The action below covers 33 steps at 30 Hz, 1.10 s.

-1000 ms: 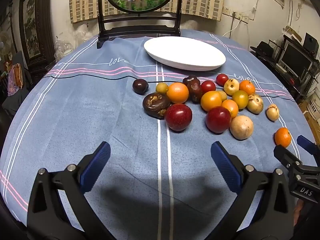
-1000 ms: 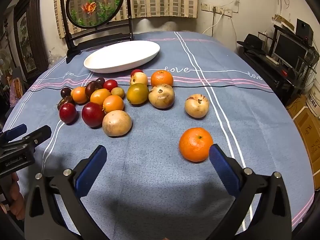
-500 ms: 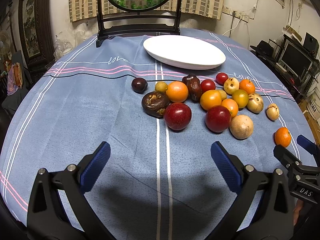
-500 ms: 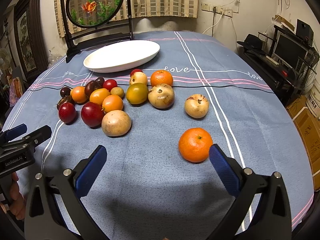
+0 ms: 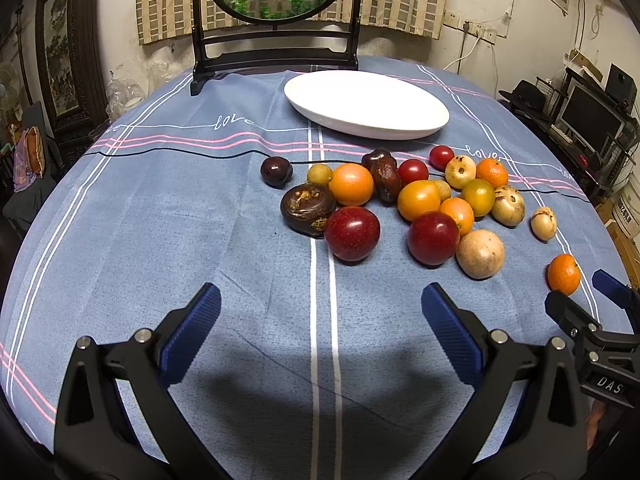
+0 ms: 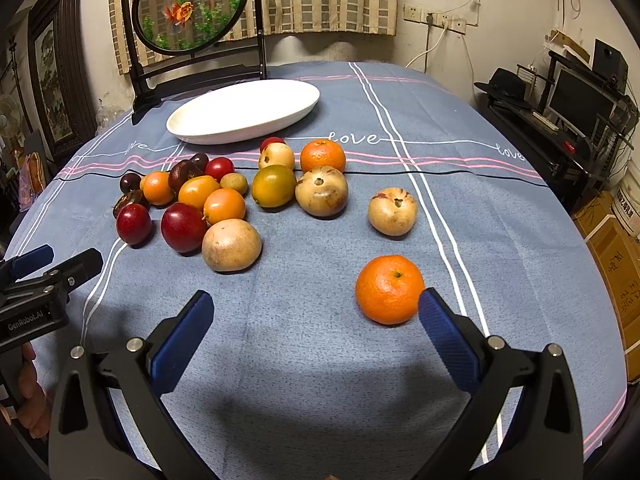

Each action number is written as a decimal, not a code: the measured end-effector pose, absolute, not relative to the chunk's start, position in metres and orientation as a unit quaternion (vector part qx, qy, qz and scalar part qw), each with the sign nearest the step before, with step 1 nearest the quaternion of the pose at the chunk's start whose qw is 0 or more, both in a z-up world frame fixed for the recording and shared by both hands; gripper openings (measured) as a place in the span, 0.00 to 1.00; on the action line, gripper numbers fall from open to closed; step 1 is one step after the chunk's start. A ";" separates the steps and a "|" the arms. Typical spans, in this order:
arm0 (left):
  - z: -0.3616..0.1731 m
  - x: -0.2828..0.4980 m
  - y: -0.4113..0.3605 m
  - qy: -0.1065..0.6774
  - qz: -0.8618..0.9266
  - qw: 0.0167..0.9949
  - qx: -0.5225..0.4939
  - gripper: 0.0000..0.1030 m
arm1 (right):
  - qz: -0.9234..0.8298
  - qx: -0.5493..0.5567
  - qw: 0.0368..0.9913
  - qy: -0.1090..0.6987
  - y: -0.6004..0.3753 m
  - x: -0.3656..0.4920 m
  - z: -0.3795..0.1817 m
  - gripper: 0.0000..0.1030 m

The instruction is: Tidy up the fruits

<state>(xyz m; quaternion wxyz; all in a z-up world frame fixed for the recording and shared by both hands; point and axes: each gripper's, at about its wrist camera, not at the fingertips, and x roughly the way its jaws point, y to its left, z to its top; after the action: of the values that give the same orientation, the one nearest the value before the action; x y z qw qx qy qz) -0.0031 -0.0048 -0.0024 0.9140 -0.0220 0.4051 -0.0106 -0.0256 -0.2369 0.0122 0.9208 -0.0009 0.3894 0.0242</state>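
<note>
Tablecloth [image 6: 304, 360]: matt woven cloth. Plate [image 6: 244, 110]: glossy white, smooth. Red plums [image 5: 352, 232]: shiny skin. Mandarin [image 6: 390, 289]: dimpled peel. Gripper pads [image 6: 448, 338]: ribbed blue rubbery; arms matt black plastic.

We hold our left gripper [image 5: 320, 312] and right gripper [image 6: 316, 316] side by side, both with fingers spread wide, nothing between them.

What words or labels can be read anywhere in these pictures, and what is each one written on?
"love": stitched in white script on the blue tablecloth, several times over.
"GenRobot.AI": on the left gripper, seen from the right wrist.
"DAS": on the right gripper, seen from the left wrist; the rest is cut off.
Printed characters on the cardboard box: too blurred to read.
</note>
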 end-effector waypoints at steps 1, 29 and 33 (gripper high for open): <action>-0.002 -0.003 -0.005 0.406 -0.011 0.914 -0.022 0.98 | 0.024 0.000 0.920 0.391 -0.237 -0.025 0.012 0.99; -0.007 0.004 0.013 0.411 -0.033 0.911 0.011 0.98 | 0.039 -0.011 0.925 0.378 -0.246 -0.033 0.005 0.99; -0.008 0.011 0.023 0.417 -0.034 0.908 0.010 0.98 | 0.033 -0.004 0.923 0.383 -0.257 -0.031 0.002 0.99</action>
<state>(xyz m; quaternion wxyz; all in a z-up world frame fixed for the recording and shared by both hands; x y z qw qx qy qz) 0.0114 0.0233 -0.0085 0.9082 0.0098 0.4170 -0.0342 -0.0314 -0.2573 0.0022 0.9231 -0.0044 0.3830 0.0331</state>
